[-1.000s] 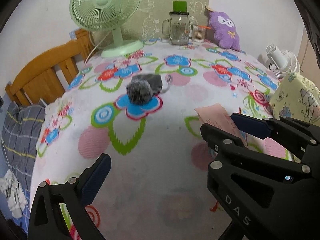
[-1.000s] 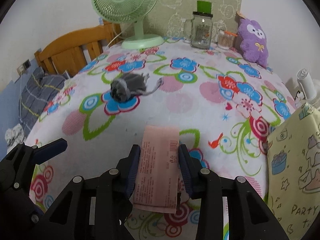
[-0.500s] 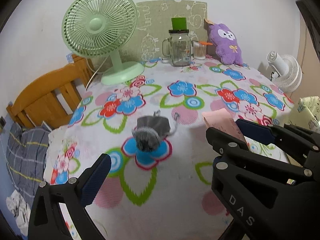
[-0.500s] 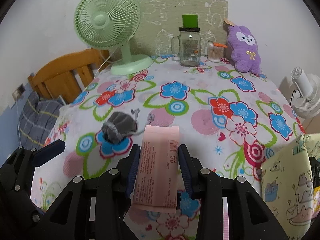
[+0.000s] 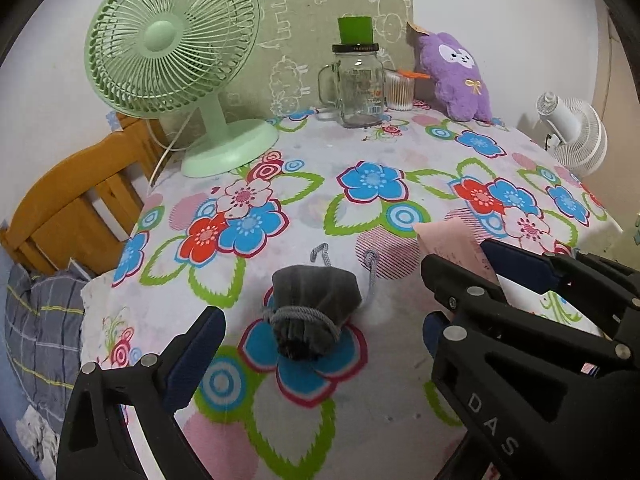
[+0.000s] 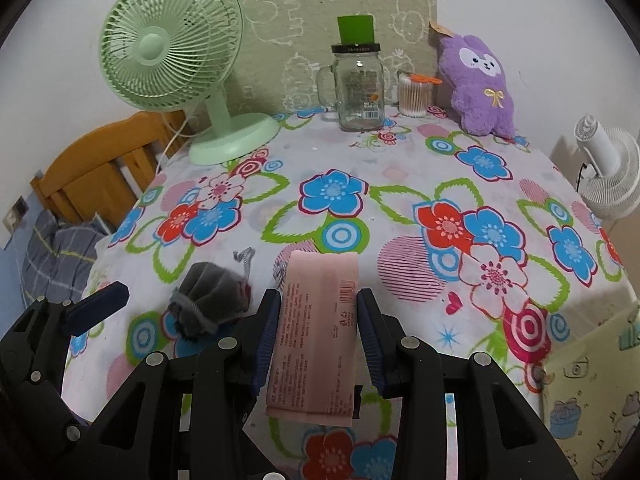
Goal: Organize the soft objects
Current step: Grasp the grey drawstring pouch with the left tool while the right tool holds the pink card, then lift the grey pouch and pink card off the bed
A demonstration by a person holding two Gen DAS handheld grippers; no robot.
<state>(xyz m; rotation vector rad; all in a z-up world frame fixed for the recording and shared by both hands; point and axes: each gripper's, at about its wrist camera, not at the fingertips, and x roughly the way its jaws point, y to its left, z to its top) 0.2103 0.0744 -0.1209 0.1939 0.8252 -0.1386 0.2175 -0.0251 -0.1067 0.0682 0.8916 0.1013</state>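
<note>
A drawstring pouch (image 5: 314,312) is lain on the table (image 5: 400,152) near its front left part, cords trailed behind it. A flat packet (image 6: 316,336) is held just right of the pouch, above the cloth, between the pads of the right gripper (image 6: 316,332). The left gripper (image 5: 320,344) is placed around the pouch's front, apart from it. At the back edge, a desk fan (image 5: 172,60) is stood left, a glass jar (image 5: 358,84) in the middle, a small cup of swabs (image 5: 399,90) just right of it, then a plush toy (image 5: 456,76) leaned on the wall. A chair (image 5: 68,208) is set left of the table, a second fan (image 5: 572,132) off to its right.
</note>
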